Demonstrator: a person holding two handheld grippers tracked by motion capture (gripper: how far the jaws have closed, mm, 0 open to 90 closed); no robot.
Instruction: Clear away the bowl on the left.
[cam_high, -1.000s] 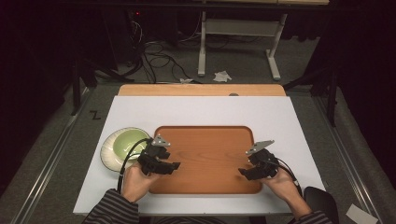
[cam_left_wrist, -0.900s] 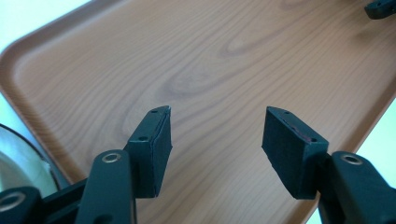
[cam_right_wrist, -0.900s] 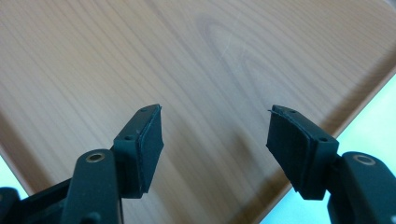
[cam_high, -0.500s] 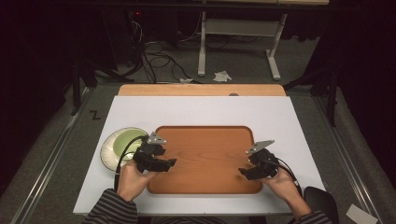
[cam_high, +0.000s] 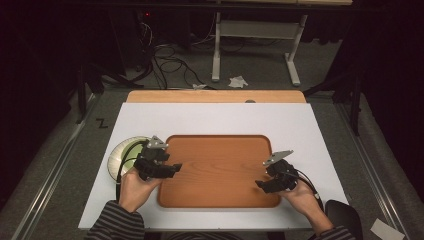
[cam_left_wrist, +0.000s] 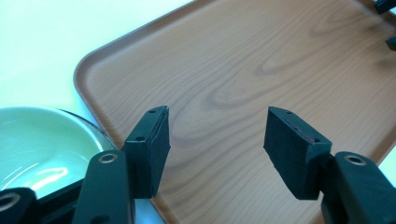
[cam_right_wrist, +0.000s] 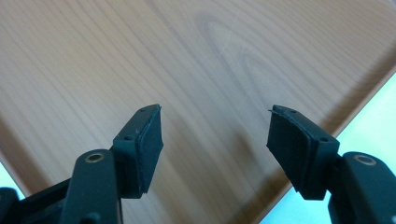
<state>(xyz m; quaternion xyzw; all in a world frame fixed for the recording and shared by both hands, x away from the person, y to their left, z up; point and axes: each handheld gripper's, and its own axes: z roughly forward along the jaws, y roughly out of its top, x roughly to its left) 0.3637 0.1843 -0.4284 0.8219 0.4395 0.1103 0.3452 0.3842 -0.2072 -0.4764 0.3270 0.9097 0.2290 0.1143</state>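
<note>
A brown wooden tray (cam_high: 220, 167) lies in the middle of the white table top (cam_high: 215, 117). My left gripper (cam_high: 167, 170) hovers open over the tray's left edge, nothing between its jaws. In the left gripper view the tray (cam_left_wrist: 261, 70) spreads beyond the open left gripper (cam_left_wrist: 217, 135), and a pale green plate (cam_left_wrist: 32, 144) sits at the lower left. That plate (cam_high: 122, 152) lies on the table just left of the tray, partly behind the left hand. My right gripper (cam_high: 265, 184) is open over the tray's front right corner. The right gripper (cam_right_wrist: 215, 140) shows bare tray wood (cam_right_wrist: 140, 56) between its jaws.
A wooden strip (cam_high: 215, 96) runs along the table's far edge. Beyond it are cables (cam_high: 165, 60) on the floor and a white desk frame (cam_high: 255, 35). The other gripper's tips (cam_left_wrist: 385, 18) peek in at the upper right of the left gripper view.
The left gripper has drifted slightly left and back toward the plate, over the tray's left edge. The right gripper has stayed put.
</note>
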